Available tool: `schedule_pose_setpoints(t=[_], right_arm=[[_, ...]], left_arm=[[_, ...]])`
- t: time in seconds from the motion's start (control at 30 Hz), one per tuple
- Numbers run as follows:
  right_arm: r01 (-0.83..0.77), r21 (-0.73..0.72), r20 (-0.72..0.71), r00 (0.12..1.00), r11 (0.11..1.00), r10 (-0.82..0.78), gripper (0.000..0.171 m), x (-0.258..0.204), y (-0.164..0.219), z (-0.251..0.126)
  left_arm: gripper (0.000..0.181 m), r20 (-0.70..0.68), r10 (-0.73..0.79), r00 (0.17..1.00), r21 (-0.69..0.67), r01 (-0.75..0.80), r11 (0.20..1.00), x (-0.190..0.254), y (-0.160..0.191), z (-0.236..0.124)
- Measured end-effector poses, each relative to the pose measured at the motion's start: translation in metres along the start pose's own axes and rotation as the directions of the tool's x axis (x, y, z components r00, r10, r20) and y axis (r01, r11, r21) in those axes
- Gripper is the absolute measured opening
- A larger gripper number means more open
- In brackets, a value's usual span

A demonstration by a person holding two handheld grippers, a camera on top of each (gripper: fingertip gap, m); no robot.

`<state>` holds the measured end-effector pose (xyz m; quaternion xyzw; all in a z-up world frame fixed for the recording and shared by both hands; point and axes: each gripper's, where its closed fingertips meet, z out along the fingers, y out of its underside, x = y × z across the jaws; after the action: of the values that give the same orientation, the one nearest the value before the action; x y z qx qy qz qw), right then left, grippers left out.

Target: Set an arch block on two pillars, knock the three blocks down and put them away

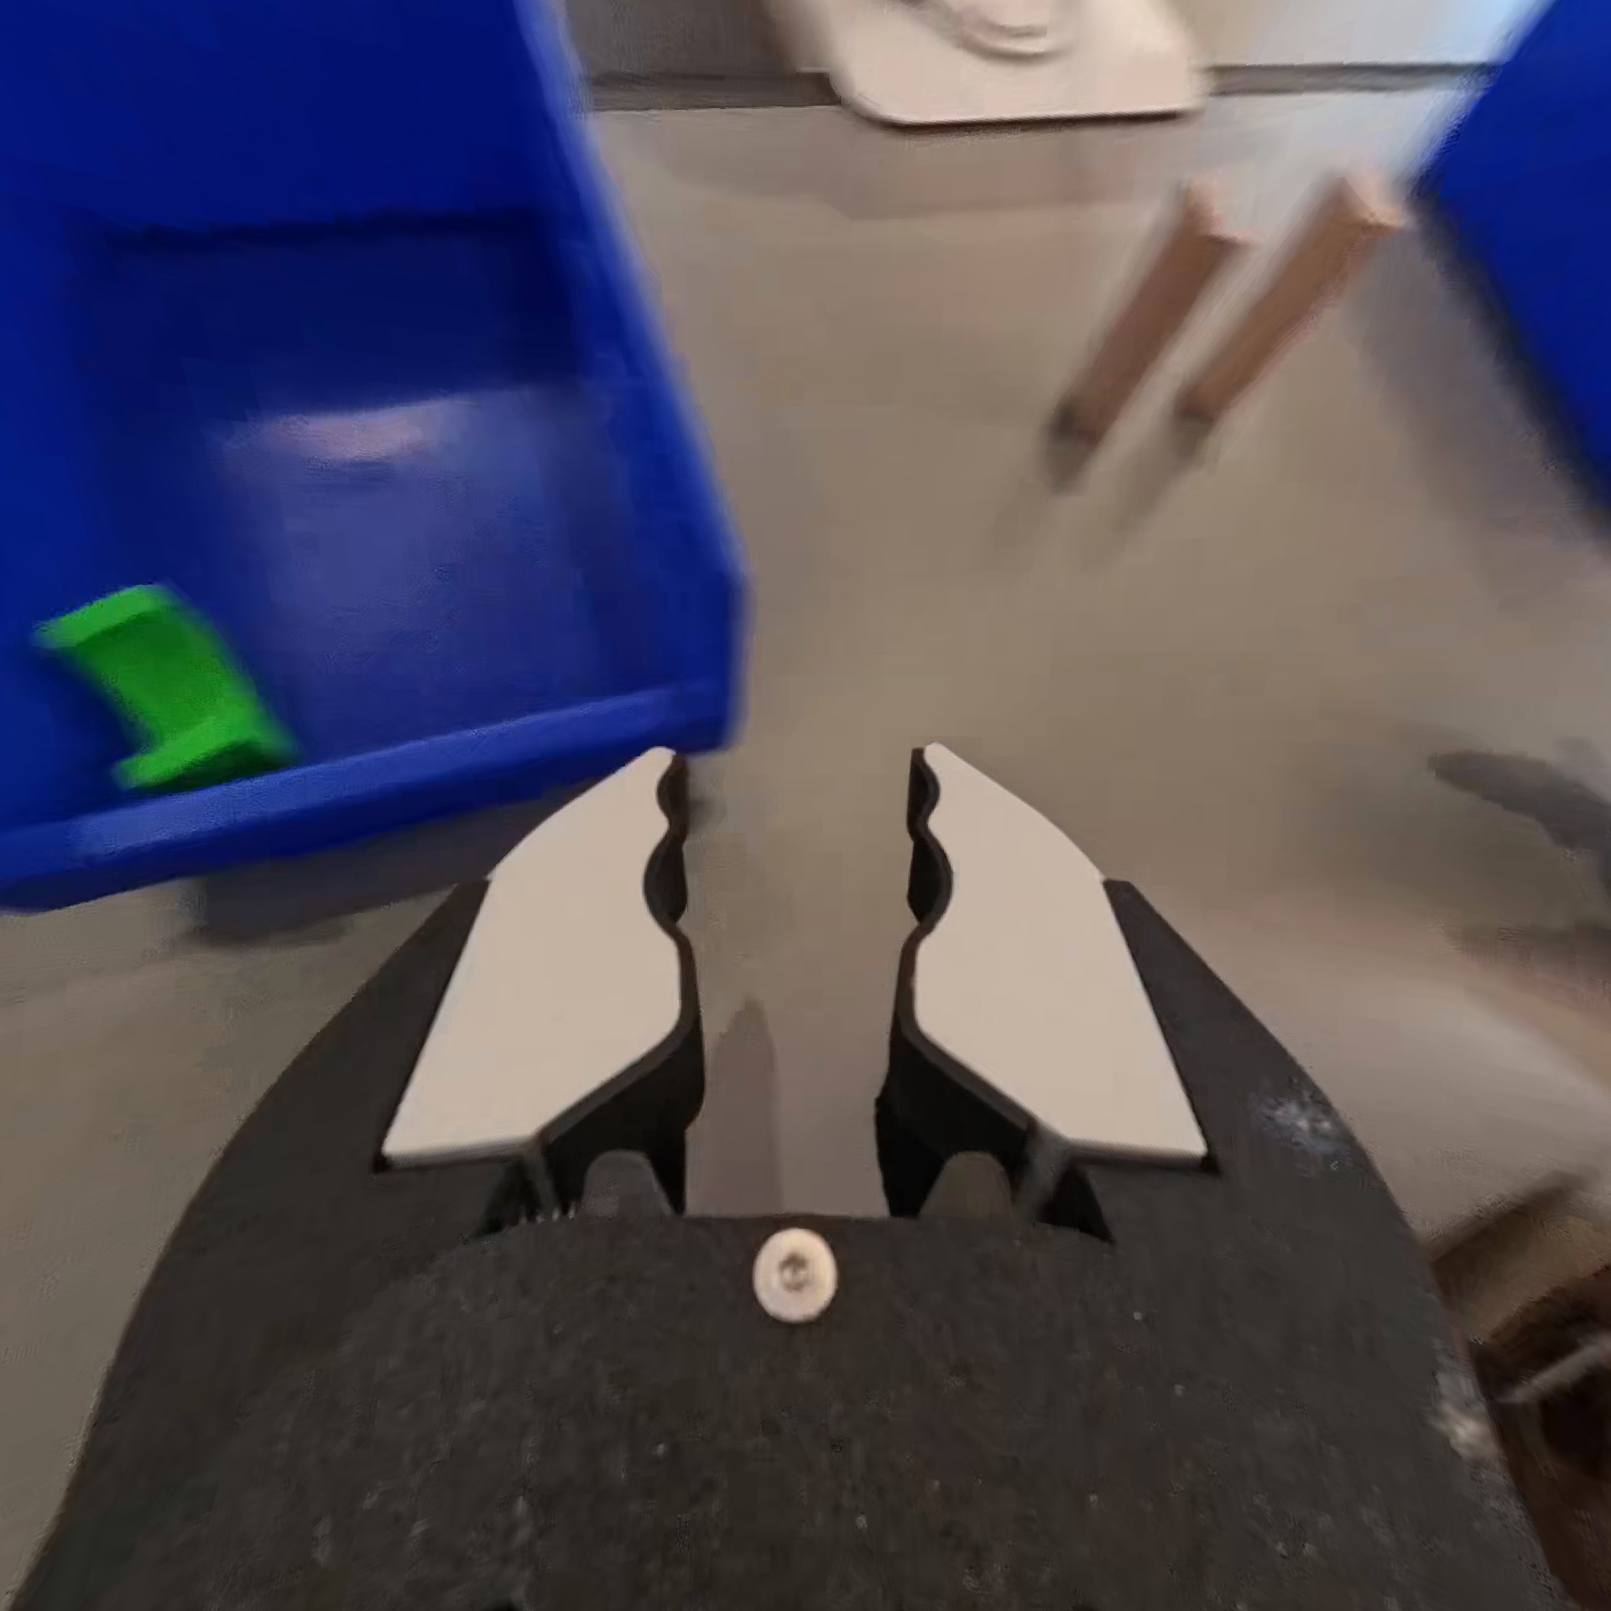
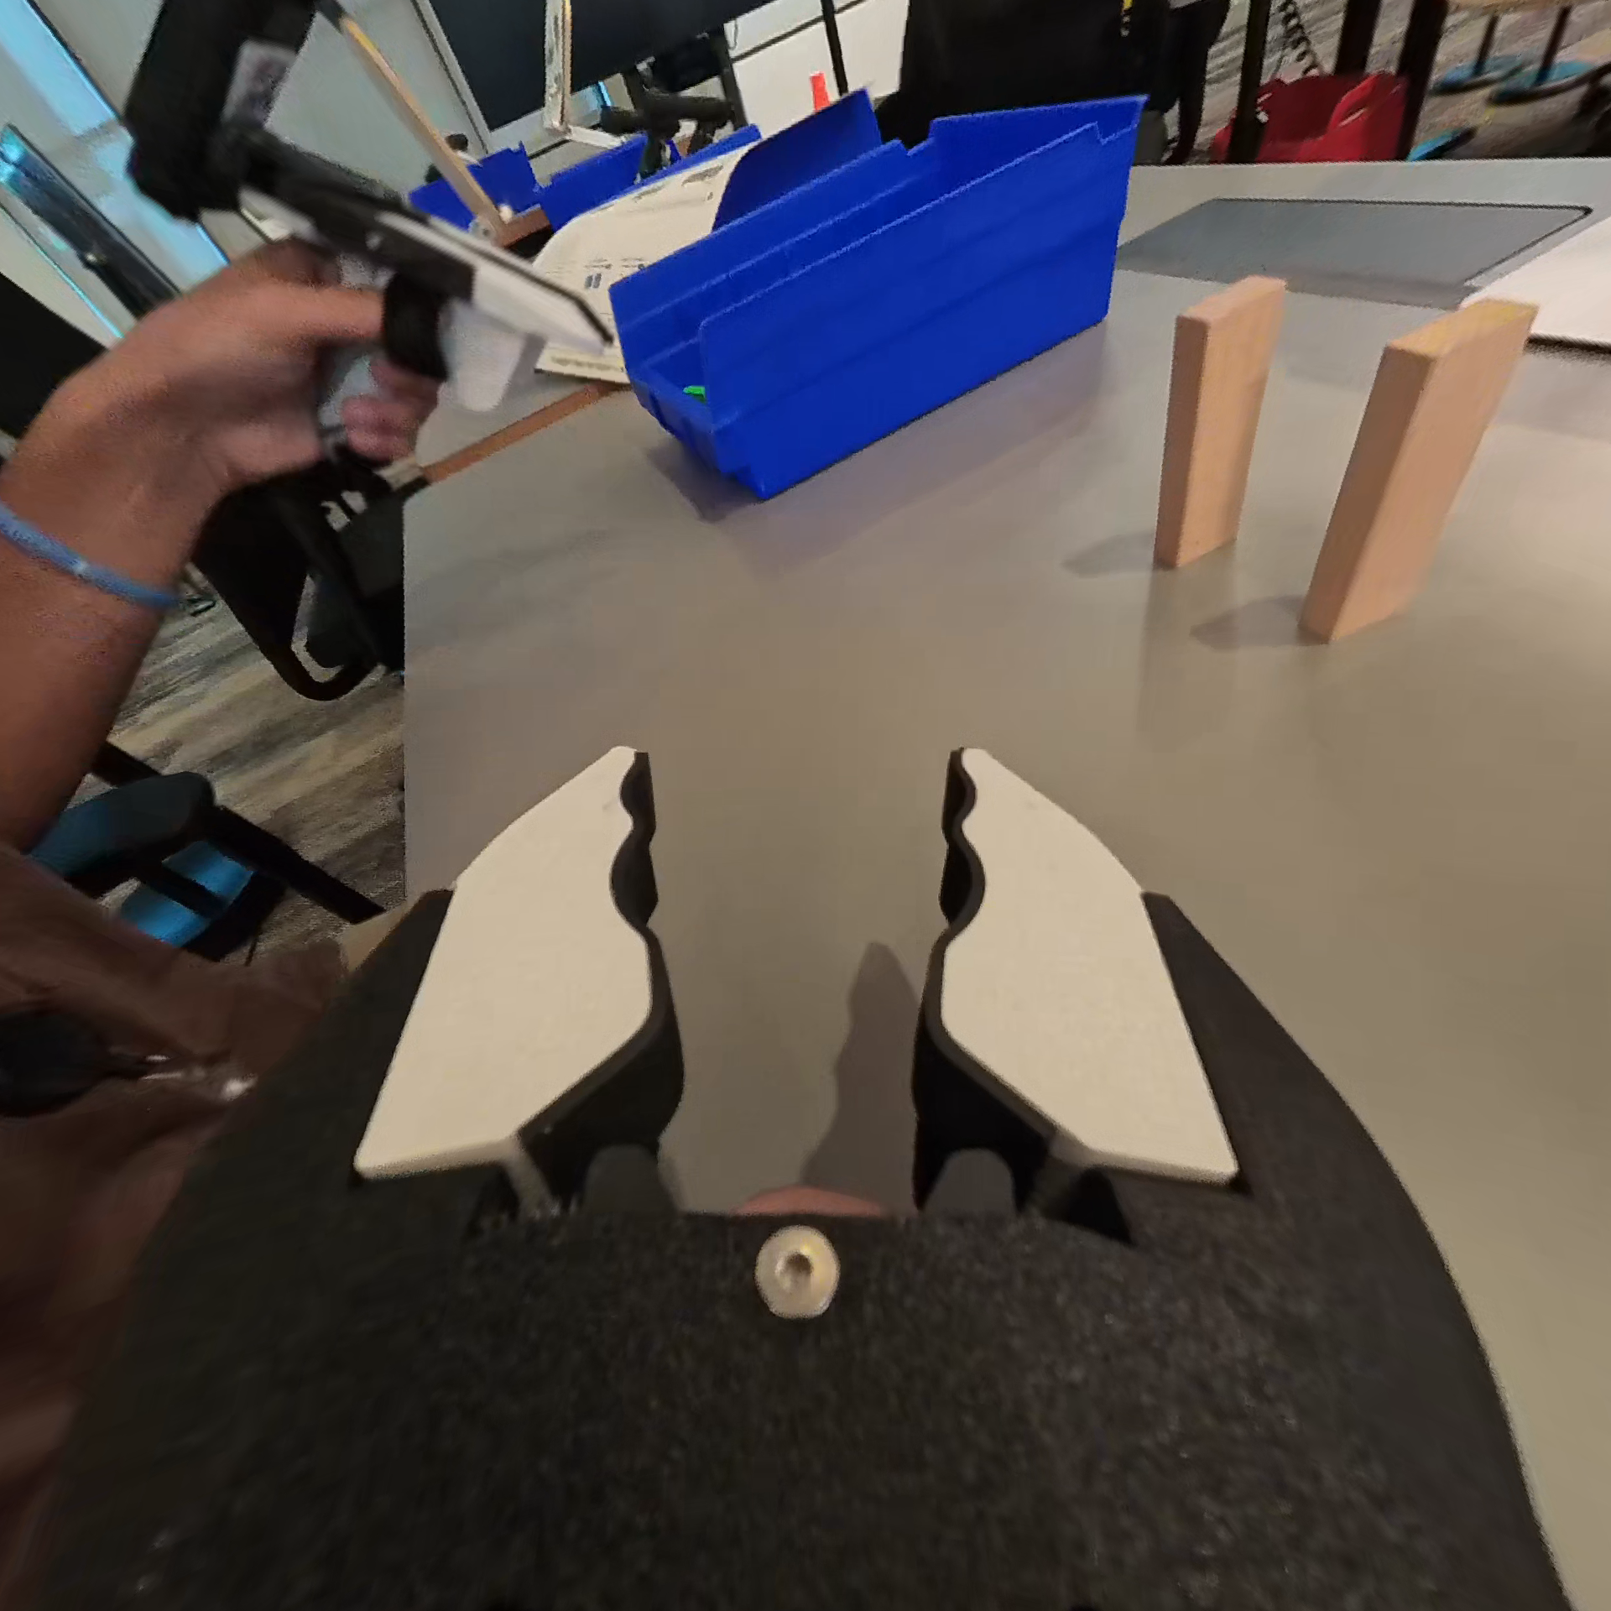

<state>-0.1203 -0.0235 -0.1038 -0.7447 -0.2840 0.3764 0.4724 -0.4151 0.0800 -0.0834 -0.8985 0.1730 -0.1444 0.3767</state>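
Two plain wooden pillar blocks stand upright side by side on the grey table, one (image 2: 1216,418) left of the other (image 2: 1417,471); they show blurred in the left wrist view (image 1: 1151,314) (image 1: 1281,296). A green arch block (image 1: 166,689) lies inside the blue bin (image 1: 523,767); a sliver of green (image 2: 693,392) shows in that bin (image 2: 872,305) in the right wrist view. My left gripper (image 1: 793,767) is open and empty, just right of the bin's near corner. My right gripper (image 2: 798,767) is open and empty above the bare table, short of the pillars.
The left gripper, held by a hand (image 2: 218,384), shows raised beyond the table's left edge (image 2: 405,697). A second blue bin (image 1: 1534,261) is at the right of the left wrist view. A white object (image 1: 1002,61) sits at the back. A dark mat (image 2: 1342,240) lies far right.
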Motion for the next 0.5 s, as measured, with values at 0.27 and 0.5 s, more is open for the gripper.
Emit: schedule_pose_setpoints(t=[0.27, 0.5], right_arm=[[0.14, -0.047, 0.004, 0.99, 0.989, -0.14, 0.062, 0.003, -0.005, 0.018], [0.217, -0.101, -0.015, 0.976, 0.971, -0.219, 0.061, 0.007, -0.001, 0.023]], left_arm=[[0.06, 0.29, -0.114, 0.95, -0.474, 0.247, 0.845, -0.15, 0.011, 0.055], [0.047, 0.391, -0.064, 0.918, -0.579, 0.3, 0.758, -0.174, 0.03, 0.067]])
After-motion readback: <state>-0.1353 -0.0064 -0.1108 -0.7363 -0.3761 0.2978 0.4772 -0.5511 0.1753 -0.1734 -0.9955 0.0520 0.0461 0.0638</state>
